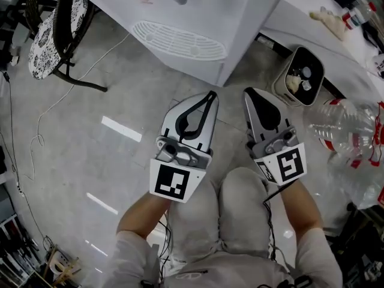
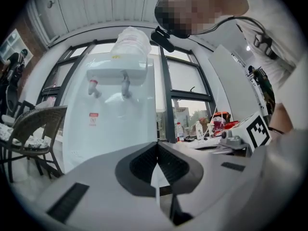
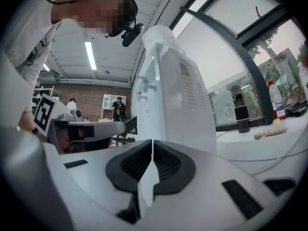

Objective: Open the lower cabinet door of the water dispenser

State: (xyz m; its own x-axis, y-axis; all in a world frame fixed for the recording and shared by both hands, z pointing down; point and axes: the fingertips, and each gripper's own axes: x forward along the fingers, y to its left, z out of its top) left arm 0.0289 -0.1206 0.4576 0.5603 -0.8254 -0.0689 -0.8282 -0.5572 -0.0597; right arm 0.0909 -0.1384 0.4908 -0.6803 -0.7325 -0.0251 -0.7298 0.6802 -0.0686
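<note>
Positioned in front of water dispenser, w/ both tools pointing level at it, well short of touching. Closed tight: left gripper, nothing btw pads. Same for right gripper, pinched together on nothing. In left gripper view, facing dispenser's front: taps up top, bottle seated above them, red sticker just below. Low on that same front, lower cabinet door; looks flush w/ panel, seam too faint to trace. In right gripper view, facing dispenser's vented side wall. Left of dispenser in head view, chair. Right of it, bin, w/ empty jug just beyond.
</note>
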